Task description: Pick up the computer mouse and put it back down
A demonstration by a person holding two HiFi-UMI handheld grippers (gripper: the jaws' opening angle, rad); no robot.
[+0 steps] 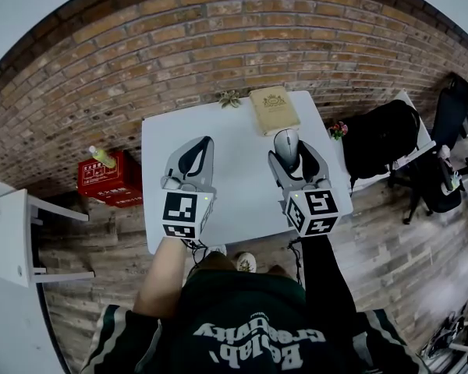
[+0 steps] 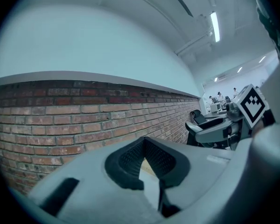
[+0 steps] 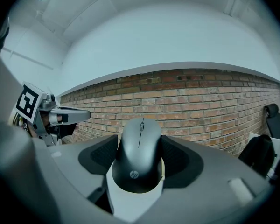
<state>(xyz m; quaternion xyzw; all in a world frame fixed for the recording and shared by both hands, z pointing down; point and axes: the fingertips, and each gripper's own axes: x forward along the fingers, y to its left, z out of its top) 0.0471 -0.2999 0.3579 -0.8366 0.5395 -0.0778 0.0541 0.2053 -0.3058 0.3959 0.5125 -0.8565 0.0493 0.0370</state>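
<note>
Computer mouse clamped in right gripper jaws, over white table, left gripper jaws together

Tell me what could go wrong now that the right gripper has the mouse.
The mouse is pinched only by its smooth, rounded sides in the right gripper, so it could slip out. The book lies just beyond it on the table; set down too far forward, the mouse might land on it.

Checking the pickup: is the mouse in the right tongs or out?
In. The mouse sits between the right tongs, both pads pressed against its sides.
</note>
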